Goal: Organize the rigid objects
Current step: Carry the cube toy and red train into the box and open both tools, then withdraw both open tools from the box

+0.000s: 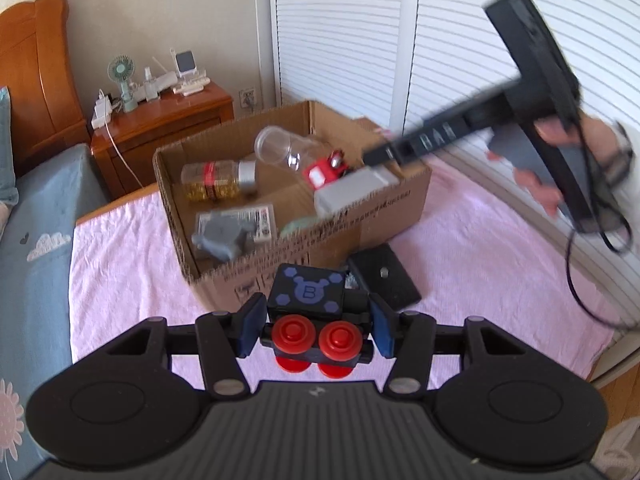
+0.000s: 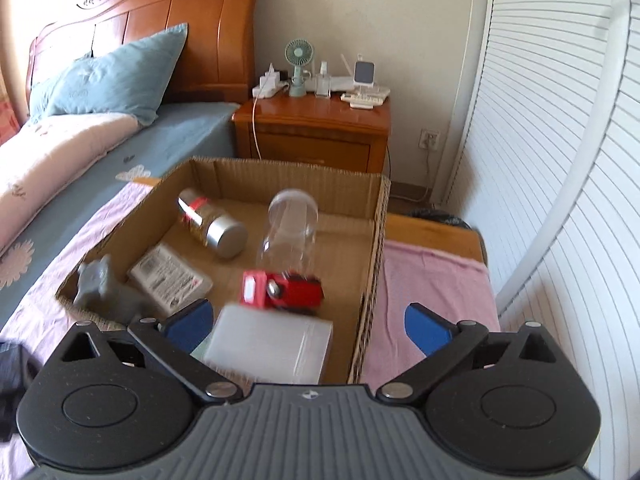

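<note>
My left gripper is shut on a black toy block with red wheels, held above the pink cloth just in front of the cardboard box. The box holds a clear jar, a gold-filled bottle, a red toy car, a white box and a grey part. My right gripper is open over the box's near right corner, above the white box, beside the red car. The right gripper also shows in the left wrist view.
A black plate lies on the pink cloth right of the box. A wooden nightstand with a fan and small items stands behind. The bed with a blue pillow is to the left; white slatted doors to the right.
</note>
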The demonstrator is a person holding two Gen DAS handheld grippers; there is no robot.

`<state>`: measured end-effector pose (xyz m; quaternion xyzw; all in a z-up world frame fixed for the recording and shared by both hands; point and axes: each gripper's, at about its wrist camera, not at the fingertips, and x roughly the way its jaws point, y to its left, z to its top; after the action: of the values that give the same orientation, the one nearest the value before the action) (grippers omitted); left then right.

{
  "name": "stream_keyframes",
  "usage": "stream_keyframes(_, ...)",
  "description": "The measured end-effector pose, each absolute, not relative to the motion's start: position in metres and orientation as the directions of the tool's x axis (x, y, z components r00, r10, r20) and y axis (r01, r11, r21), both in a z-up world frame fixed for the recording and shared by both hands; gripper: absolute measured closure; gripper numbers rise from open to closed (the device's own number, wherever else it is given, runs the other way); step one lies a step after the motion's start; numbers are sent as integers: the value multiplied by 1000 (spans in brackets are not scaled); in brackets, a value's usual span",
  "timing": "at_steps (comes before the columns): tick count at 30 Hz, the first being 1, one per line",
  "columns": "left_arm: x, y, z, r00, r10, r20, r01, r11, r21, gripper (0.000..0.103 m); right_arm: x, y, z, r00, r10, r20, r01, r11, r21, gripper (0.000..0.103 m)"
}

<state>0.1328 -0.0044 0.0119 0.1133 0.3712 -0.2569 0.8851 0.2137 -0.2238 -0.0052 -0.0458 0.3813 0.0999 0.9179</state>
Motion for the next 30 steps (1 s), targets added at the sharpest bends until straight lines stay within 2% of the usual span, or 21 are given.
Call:
stream_keyframes(13,208,-25,43,636,-330,-698,479,877,21,49,145,-222,-9,658,62,-750,-156,986,-56,0)
stream_keyframes(25,304,-25,-3,606,-160,-779,332,941,65,49,125,-243,-8,672,95,-735,-133,991,7,0)
stream_keyframes(26,306,-23,-5,608,-151,-779,317,946,64,46,125,-245,-9,671,98,-735,-132,991,11,0)
stream_keyframes(27,308,-21,-7,608,-147,-780,302,951,57,29,125,-245,-9,670,101,-736,-131,991,16,0)
stream_keyframes(29,307,-16,-5,612,-150,-777,287,957,41,6,124,-246,-11,664,105,-740,-132,991,21,0)
stream_keyframes(30,303,-13,-2,627,-153,-764,283,958,41,6,123,-247,-13,664,105,-740,-134,991,20,0)
